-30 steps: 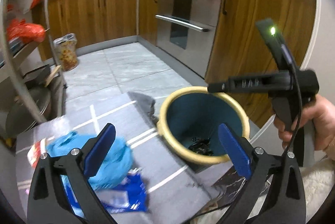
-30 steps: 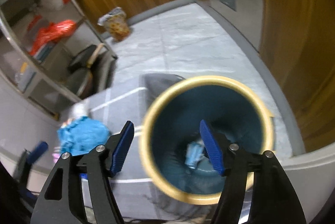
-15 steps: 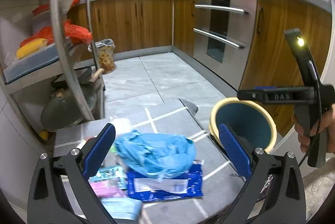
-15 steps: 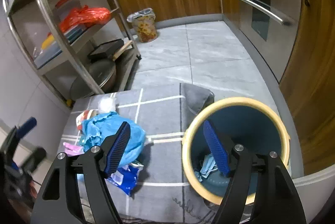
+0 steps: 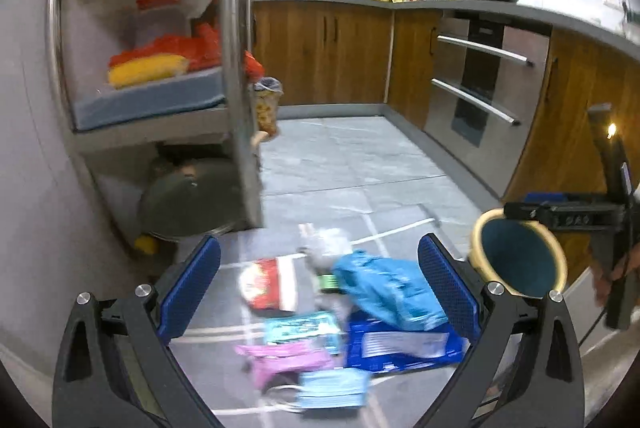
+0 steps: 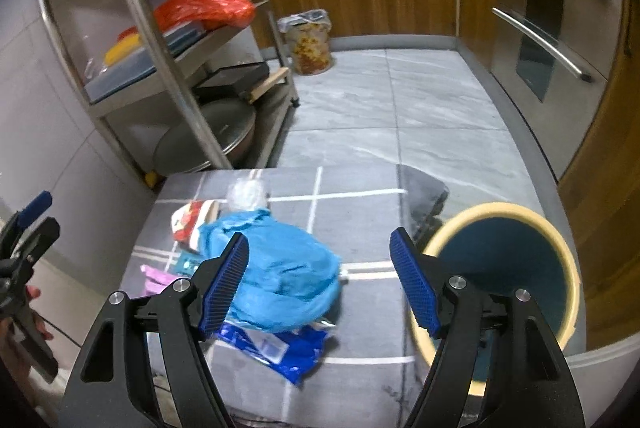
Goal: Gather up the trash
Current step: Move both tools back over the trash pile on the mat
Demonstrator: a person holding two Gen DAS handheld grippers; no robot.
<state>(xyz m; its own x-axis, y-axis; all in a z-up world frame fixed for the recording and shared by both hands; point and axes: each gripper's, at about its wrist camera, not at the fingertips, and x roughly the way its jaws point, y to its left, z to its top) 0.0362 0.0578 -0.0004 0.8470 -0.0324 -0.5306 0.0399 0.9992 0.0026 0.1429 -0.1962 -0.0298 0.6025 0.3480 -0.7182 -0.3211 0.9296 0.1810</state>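
Left wrist view alone shows one pale blue face mask [image 5: 334,394] nearest the camera, on the grey desk [image 5: 404,228]. Counted, left to right: one red-and-white wrapper [image 5: 268,286], one pink packet [image 5: 286,356], one teal packet [image 5: 302,326], one blue crumpled bag [image 5: 386,288], one dark blue pouch [image 5: 400,344]. Left gripper [image 5: 318,294] spread wide, empty. Right wrist view alone looks into one yellow-rimmed bin [image 6: 504,280] beside the desk. Right gripper [image 6: 320,286] apart, holding nothing, over the bag.
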